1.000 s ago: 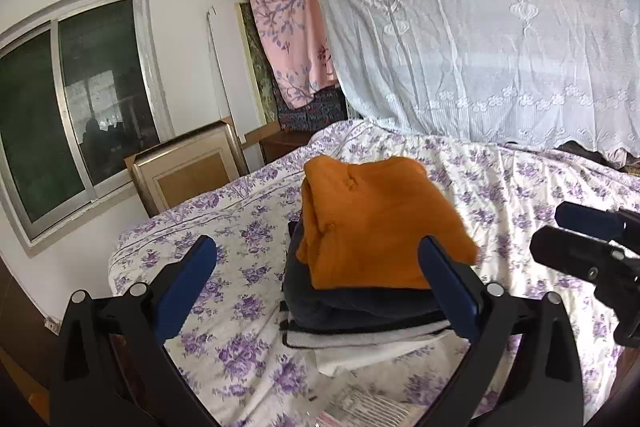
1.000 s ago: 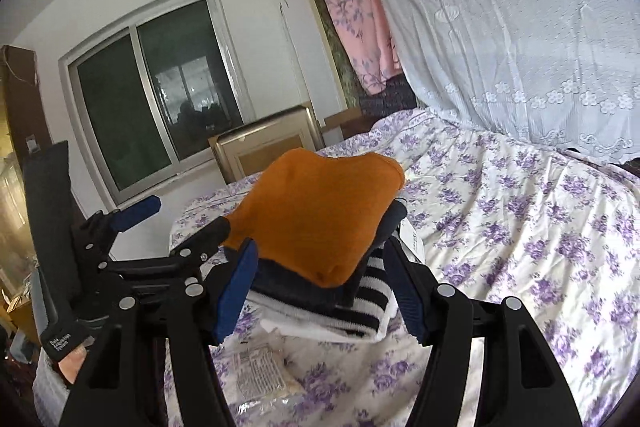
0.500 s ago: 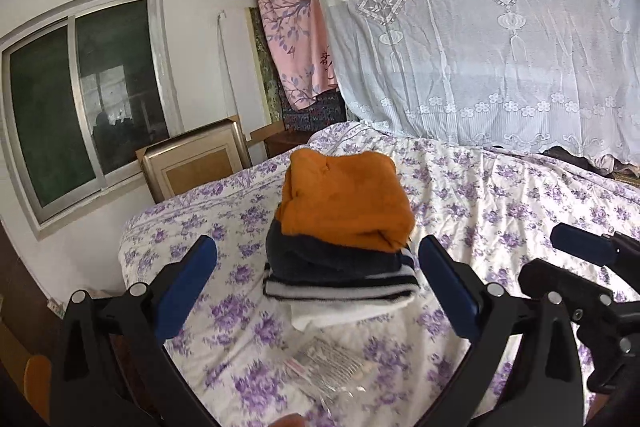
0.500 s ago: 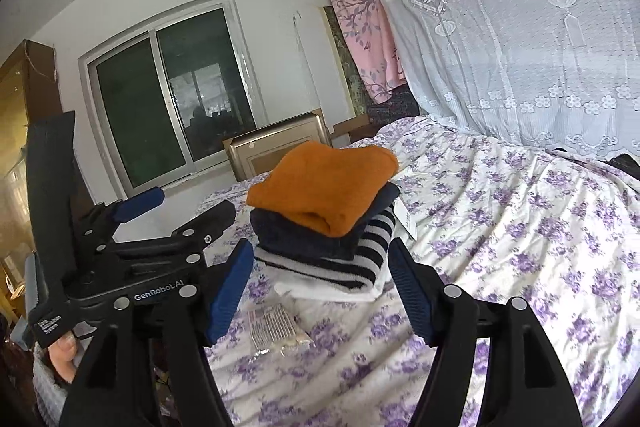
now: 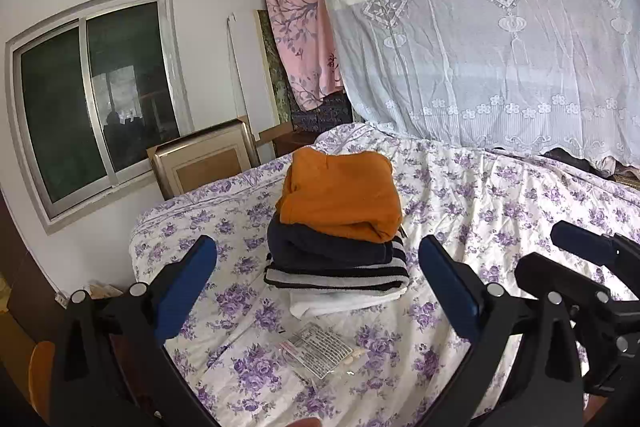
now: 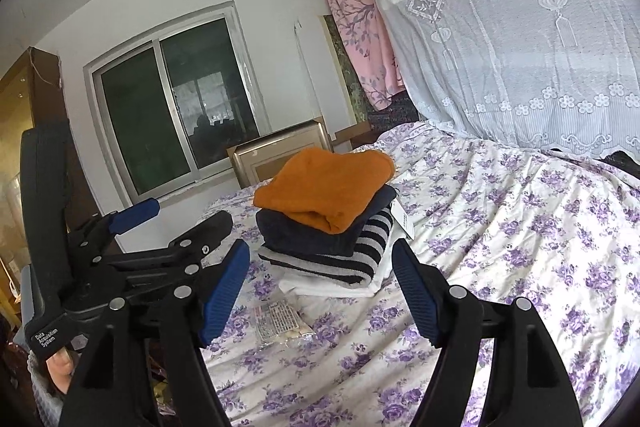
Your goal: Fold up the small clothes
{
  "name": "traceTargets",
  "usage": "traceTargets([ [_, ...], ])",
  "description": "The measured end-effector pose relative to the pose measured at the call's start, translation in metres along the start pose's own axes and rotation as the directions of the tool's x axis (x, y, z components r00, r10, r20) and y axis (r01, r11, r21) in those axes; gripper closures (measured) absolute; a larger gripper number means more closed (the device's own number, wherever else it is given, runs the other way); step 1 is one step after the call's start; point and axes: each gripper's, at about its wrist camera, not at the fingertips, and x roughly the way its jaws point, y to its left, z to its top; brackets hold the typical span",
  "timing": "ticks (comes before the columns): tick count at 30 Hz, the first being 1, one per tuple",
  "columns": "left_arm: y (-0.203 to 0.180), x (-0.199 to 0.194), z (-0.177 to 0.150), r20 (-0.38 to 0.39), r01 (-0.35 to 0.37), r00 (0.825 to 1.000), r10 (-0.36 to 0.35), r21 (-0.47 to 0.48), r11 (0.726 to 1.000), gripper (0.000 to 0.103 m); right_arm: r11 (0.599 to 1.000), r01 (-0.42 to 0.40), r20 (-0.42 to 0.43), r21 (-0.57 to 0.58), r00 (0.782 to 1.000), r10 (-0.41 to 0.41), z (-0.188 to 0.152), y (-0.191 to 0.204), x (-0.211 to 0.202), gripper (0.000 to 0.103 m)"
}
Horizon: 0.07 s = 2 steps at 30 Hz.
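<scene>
Folded clothes sit in one stack (image 5: 336, 235) on the flowered bedsheet (image 5: 500, 195), ahead of both grippers. Left gripper (image 5: 316, 279): jaws spread wide, nothing between the pads. Right gripper (image 6: 320, 283): likewise released, pads empty; seen from the left wrist it hangs off to the right (image 5: 580, 259), apart from the cloth.

Change over the last second: both grippers have drawn back from the stack. A second ago the orange piece filled the gap between each pair of fingers; now the whole pile shows, with bare sheet in front of it. Reads as a placement just finished, the top garment let go.

Stack, top down: orange knit (image 5: 340, 199), dark navy piece (image 5: 328, 247), black-and-white striped piece (image 5: 336, 273), white piece (image 5: 340, 301) at the base. Edges roughly aligned; orange layer sits slightly askew, rounded fold facing front. A small clear packet (image 5: 318, 349) lies on the sheet just before the pile. No unfolded garment in view.
</scene>
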Motion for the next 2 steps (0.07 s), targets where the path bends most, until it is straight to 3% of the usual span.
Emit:
traceTargets([
  [2,-0.0001,0.0,0.0,-0.003,0.006,1.0,-0.006,-0.004,1.0,0.005,1.0,0.001,0.0,0.003,1.0,-0.001,-0.0002,0.0,0.0002,0.028],
])
